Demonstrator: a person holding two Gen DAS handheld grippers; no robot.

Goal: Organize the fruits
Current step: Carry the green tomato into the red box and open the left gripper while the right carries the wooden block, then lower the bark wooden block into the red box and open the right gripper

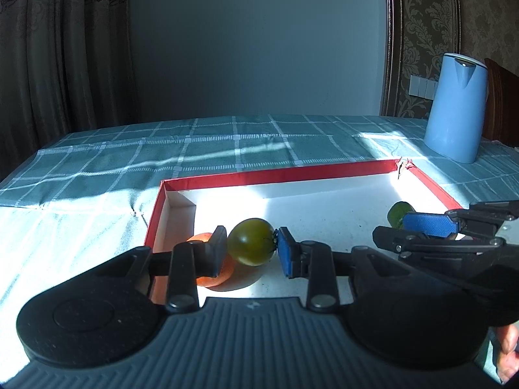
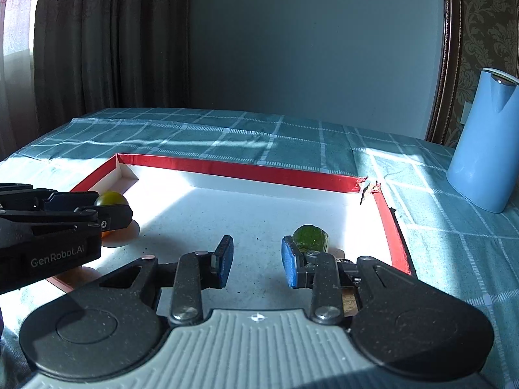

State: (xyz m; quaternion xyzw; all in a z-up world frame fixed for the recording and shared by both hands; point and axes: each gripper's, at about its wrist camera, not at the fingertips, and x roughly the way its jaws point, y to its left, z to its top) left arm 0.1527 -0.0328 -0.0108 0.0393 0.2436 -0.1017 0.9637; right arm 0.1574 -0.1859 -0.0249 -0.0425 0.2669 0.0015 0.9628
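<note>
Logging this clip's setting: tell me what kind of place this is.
Probably a home dining room: a table under a teal checked tablecloth, heavy patterned curtains at the left, and a light blue plastic kettle by damask wallpaper.

Green tomato (image 1: 250,241) beside orange fruit (image 1: 214,274); small green fruit (image 2: 310,238) apart.
</note>
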